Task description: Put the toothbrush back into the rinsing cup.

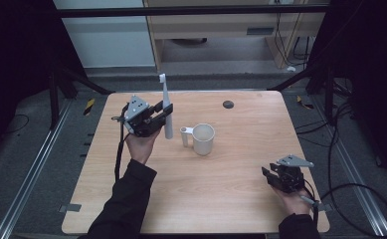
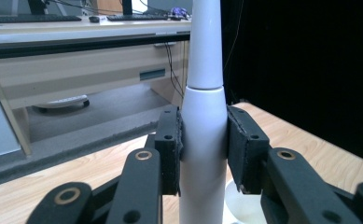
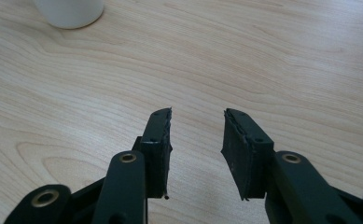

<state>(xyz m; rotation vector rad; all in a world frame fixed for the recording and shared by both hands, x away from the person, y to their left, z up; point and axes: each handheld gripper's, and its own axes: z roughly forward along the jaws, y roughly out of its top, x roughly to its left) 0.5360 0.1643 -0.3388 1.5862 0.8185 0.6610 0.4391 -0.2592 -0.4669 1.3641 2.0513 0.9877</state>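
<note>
A white electric toothbrush (image 1: 166,110) stands upright in the air, brush head up, held by my left gripper (image 1: 162,113) at the table's left. In the left gripper view both black pads (image 2: 170,149) press on the toothbrush (image 2: 204,121) body from either side. A white mug (image 1: 203,139) with its handle to the left stands on the table just right of the toothbrush, its rim (image 2: 244,207) showing below the jaws. My right gripper (image 1: 266,174) rests low over the table near the front right corner. Its jaws (image 3: 197,149) stand apart over bare wood with nothing between them.
The wooden table (image 1: 231,194) has a small dark round spot (image 1: 228,104) near its far edge. The mug's base (image 3: 69,11) shows at the top left of the right gripper view. Cables (image 1: 350,194) lie on the floor to the right, and a desk stands beyond the table.
</note>
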